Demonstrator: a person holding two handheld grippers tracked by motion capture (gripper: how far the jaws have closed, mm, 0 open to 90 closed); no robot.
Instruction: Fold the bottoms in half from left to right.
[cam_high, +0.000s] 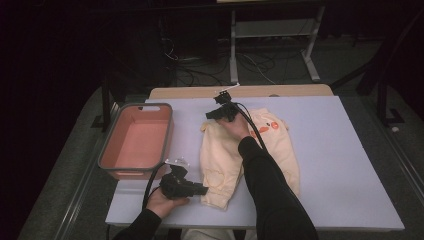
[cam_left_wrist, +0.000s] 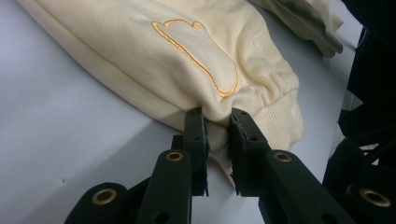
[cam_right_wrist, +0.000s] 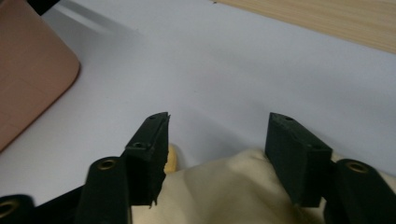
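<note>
A pale yellow cotton sweatshirt (cam_high: 248, 156) lies flat on the white table top (cam_high: 340, 165), near the middle and slightly toward the person's side. An orange printed motif (cam_high: 264, 128) marks its far part. A salmon-pink plastic basket with a grey rim (cam_high: 136, 140) stands on the table to the left of the garment, apart from it.

Left gripper (cam_high: 186, 188): held in the left hand (cam_high: 165, 202) at the near edge of the table, jaws pointing toward the near left corner of the sweatshirt. In the left gripper view the two black jaws stand narrow and pinch a fold of fabric beside the ribbed cuff (cam_left_wrist: 280, 116); the pads press on the cloth. A yellow embroidered outline (cam_left_wrist: 198, 51) lies on the sleeve just beyond the jaws.

Right gripper (cam_high: 220, 113): held in the right hand (cam_high: 236, 127) at the far left corner of the sweatshirt, with the black sleeve of the forearm (cam_high: 270, 185) crossing over the garment. In the right gripper view the jaws stand about half open, one on each side of a raised edge of fabric (cam_right_wrist: 224, 186). The pads do not yet press on the cloth. A corner of the basket (cam_right_wrist: 32, 84) shows at the upper left of that view, and a strip of bare wood (cam_right_wrist: 327, 18) at the top right.
</note>
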